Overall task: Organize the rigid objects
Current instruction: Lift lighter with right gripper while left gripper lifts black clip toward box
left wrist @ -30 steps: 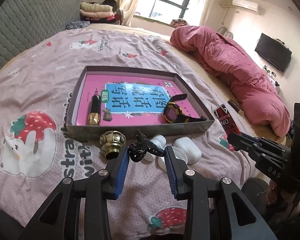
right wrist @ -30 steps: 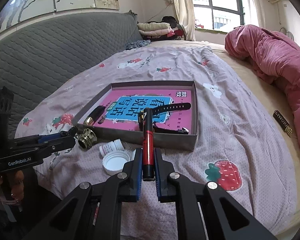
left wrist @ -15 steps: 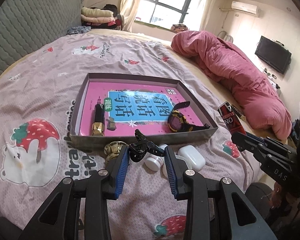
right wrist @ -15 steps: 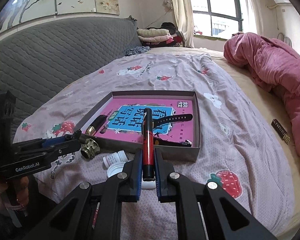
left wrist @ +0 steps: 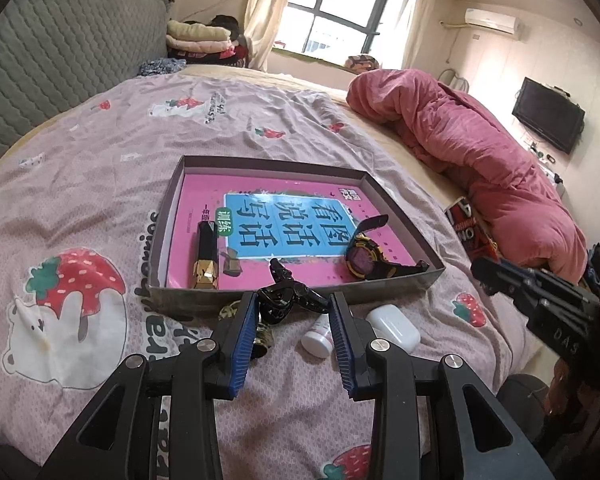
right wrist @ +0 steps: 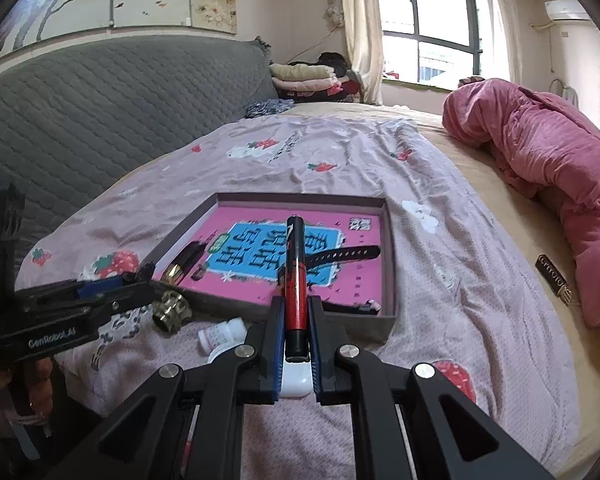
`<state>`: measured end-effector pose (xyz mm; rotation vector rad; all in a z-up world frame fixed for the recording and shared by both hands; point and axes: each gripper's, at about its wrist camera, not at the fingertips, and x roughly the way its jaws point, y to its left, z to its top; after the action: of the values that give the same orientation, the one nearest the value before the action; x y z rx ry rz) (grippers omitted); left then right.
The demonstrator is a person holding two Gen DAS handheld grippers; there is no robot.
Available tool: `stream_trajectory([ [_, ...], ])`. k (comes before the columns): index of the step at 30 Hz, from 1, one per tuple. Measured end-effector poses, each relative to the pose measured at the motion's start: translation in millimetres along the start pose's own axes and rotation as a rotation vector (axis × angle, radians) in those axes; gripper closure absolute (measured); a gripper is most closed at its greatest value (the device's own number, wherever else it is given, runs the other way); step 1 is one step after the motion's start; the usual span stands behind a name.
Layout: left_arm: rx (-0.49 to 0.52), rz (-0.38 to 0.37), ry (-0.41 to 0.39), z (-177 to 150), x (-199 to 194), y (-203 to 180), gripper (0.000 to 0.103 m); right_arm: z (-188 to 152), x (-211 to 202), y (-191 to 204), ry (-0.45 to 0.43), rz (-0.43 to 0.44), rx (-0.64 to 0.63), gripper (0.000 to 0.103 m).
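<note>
Left gripper (left wrist: pixel 293 307) pinches a glossy black clip (left wrist: pixel 286 298) (claw-shaped); right gripper (right wrist: pixel 296 320) clamps a red-black tube (right wrist: pixel 295 276).

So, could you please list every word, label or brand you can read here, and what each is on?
"GenRobot.AI": side of the black left gripper.
"DAS": side of the black right gripper.
"看图说话写话": blue panel of the pink book, seen upside down.
Purple strawberry bedsheet lettering: partly hidden.
Red-black packet, dark label: unreadable.
</note>
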<state>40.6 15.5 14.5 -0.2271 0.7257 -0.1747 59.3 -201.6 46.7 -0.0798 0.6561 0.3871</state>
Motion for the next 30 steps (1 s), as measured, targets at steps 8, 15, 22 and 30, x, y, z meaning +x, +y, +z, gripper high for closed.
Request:
stream_trajectory([
  [8,0.004,0.004,-0.018,6.7,7.6,1.5,0.066,9.3,6.1,-7.1,-0.016,-0.021,0.033,0.092],
  [15,-0.012,0.004,-0.019,14.9,22.6,9.7,0.066,11.6,16.7,-10.3,-0.009,-0.039,0.041,0.092],
  [22,-0.035,0.008,-0.013,21.2,36.8,18.3,0.066,15.1,24.7,-10.7,-0.007,-0.057,0.045,0.092],
  [30,-0.036,0.008,-0.022,28.5,49.7,19.2,0.066,23.5,35.8,-15.0,-0.004,-0.082,0.07,0.092],
])
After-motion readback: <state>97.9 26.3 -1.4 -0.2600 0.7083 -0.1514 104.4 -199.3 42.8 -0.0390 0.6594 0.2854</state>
